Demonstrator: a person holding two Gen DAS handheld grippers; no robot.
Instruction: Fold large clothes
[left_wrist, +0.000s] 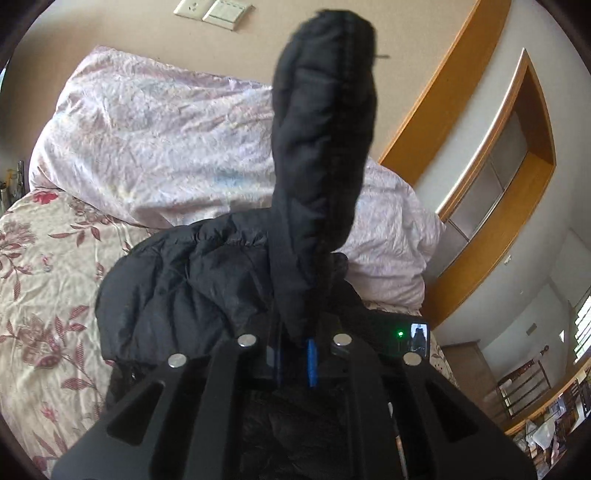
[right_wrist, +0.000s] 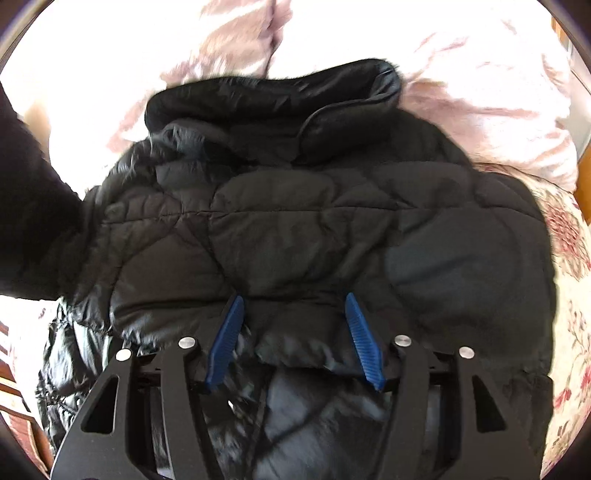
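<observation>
Left claw (left_wrist: 293, 354) pinched nearly shut on a padded strip of the black jacket (left_wrist: 184, 288), likely a sleeve (left_wrist: 321, 147), lifted upright, long axis along the fingers. Right claw (right_wrist: 293, 332) spread wide, gripping nothing, blue pads (right_wrist: 225, 339) pressed against a quilted edge. Jacket heaped on the floral bed (left_wrist: 40, 280) near the pillow (left_wrist: 155, 140), collar (right_wrist: 280, 99) pointing away from the right claw. Risks: slick fabric slipping free; puffy filling springing any fold back open.

Black hand-held gripper (right_wrist: 293, 332), ribbed blue pads (right_wrist: 364, 338), silver round screws, apparently matte.
</observation>
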